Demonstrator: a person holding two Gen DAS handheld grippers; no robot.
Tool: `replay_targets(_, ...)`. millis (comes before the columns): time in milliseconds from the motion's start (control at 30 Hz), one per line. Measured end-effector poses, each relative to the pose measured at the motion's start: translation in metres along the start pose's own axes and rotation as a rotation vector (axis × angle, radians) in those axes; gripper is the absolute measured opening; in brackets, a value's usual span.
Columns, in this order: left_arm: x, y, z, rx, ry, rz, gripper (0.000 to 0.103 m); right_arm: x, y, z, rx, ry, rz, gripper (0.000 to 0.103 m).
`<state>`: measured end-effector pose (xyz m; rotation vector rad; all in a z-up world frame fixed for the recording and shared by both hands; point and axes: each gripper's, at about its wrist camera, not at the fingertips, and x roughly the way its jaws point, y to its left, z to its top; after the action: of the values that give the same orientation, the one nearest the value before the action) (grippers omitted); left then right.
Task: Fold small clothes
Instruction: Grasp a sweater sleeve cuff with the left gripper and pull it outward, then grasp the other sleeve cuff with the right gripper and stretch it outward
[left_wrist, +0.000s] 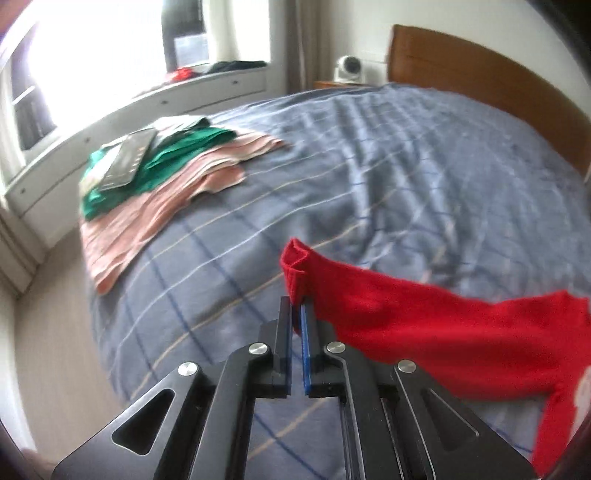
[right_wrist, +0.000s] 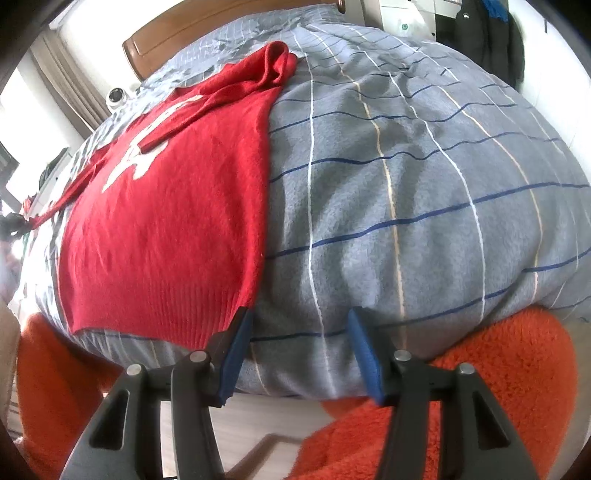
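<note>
The left claw (left_wrist: 297, 302) pinched the red sweater's (left_wrist: 424, 317) cuff; the right claw (right_wrist: 297, 325) gaped empty; folded clothes (left_wrist: 166, 173) lay far across the bed (left_wrist: 369, 166)

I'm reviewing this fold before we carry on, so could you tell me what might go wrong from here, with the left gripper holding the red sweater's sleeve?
1. The left gripper pinches only the cuff edge of the red sweater, so the sleeve may slip free.
2. The right gripper is open and holds nothing, with one finger at the hem corner; pulling the sleeve could drag the body askew.
3. The far sleeve is already bunched, so the fold may come out lumpy.
</note>
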<state>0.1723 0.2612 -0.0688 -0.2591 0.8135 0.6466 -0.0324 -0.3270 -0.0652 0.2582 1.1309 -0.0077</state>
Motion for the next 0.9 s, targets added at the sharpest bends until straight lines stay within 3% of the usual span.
replay_targets(167,0.028,0.001,-0.015,0.018,0.095,0.032,0.005,-0.006,0.004,0.005,-0.024,-0.001,-0.020,0.054)
replay_targets(233,0.033,0.001,-0.021,0.031,0.121,0.040,0.014,-0.015,0.017,0.018,-0.097,-0.011,-0.049,0.054)
replay_targets(267,0.031,0.002,-0.024,0.037,0.112,0.044,0.023,-0.020,0.026,0.027,-0.139,-0.016,-0.054,0.054)
replay_targets(333,0.018,0.003,-0.027,0.049,0.101,0.048,0.066,-0.030,0.053,0.055,-0.247,-0.038,-0.034,0.061)
replay_targets(367,0.007,0.004,-0.029,0.048,0.086,0.031,0.069,-0.034,0.071,0.071,-0.312,-0.060,-0.024,0.071)
replay_targets(433,-0.015,0.005,-0.037,0.056,0.071,-0.003,0.070,-0.036,0.102,0.096,-0.413,-0.108,-0.013,0.078)
replay_targets(533,-0.050,0.001,-0.056,0.053,0.077,-0.115,0.071,-0.015,0.162,0.130,-0.601,-0.174,0.005,0.078)
replay_targets(600,-0.070,-0.004,-0.075,0.050,0.074,-0.191,0.076,0.018,0.197,0.147,-0.690,-0.155,0.047,0.078)
replay_targets(700,-0.083,-0.019,-0.107,0.109,0.057,-0.256,0.078,0.077,0.224,0.165,-0.709,-0.093,0.058,0.076)
replay_targets(733,-0.081,-0.024,-0.115,0.141,0.055,-0.251,0.078,0.095,0.226,0.169,-0.702,-0.062,0.036,0.074)
replay_targets(767,-0.079,-0.028,-0.121,0.172,0.061,-0.240,0.078,0.110,0.223,0.177,-0.670,-0.031,0.025,0.055)
replay_targets(800,-0.077,-0.032,-0.127,0.213,0.070,-0.230,0.078,0.112,0.217,0.183,-0.633,-0.031,0.035,0.044)
replay_targets(833,-0.076,-0.033,-0.128,0.232,0.070,-0.233,0.078,0.103,0.203,0.192,-0.557,-0.054,0.056,0.018)
replay_targets(867,-0.078,-0.034,-0.127,0.241,0.055,-0.245,0.078,0.091,0.191,0.199,-0.496,-0.082,0.064,0.006)
replay_targets(900,-0.082,-0.033,-0.125,0.244,0.030,-0.254,0.078,0.068,0.167,0.208,-0.417,-0.128,0.088,0.006)
